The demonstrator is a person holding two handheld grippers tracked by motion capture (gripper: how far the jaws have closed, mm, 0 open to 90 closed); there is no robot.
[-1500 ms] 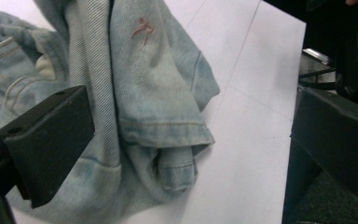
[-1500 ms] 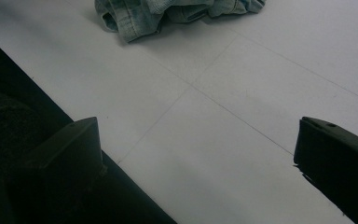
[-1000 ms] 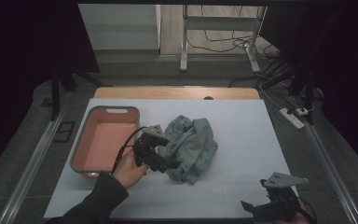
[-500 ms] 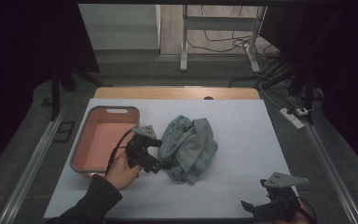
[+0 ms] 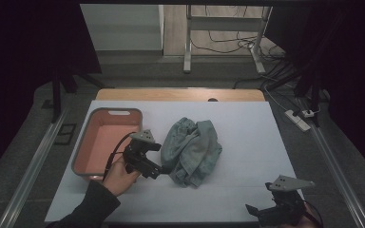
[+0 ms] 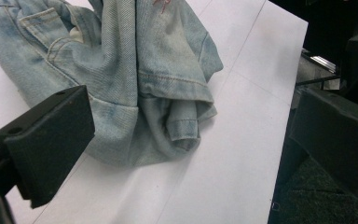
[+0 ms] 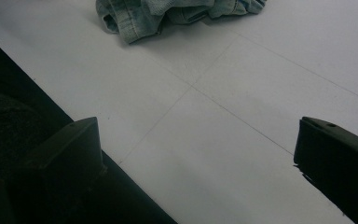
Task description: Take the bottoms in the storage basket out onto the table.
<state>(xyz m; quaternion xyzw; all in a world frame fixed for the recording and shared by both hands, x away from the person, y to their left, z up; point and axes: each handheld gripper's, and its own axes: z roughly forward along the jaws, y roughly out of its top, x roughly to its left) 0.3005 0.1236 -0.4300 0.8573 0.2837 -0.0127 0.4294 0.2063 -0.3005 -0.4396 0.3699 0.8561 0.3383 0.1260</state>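
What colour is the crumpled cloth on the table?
The denim cloth is faded light blue, clearest in the left gripper view.

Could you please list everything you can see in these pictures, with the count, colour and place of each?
Denim garment: one, pale blue, crumpled in a heap near the middle of the table.
Tub: one, salmon pink, on the table's left side, beside the garment, apart from it.
Table cover: one, white, spread over the table.
Table edge: one, wooden, bare strip at the far side.
Power strip: one, white, on the floor to the right.
Metal stand: one, grey, on the floor beyond the table.
Left gripper: one, black, open, at the garment's near left edge, fingers apart.
Right gripper: one, black, open over bare cover at the near right corner.
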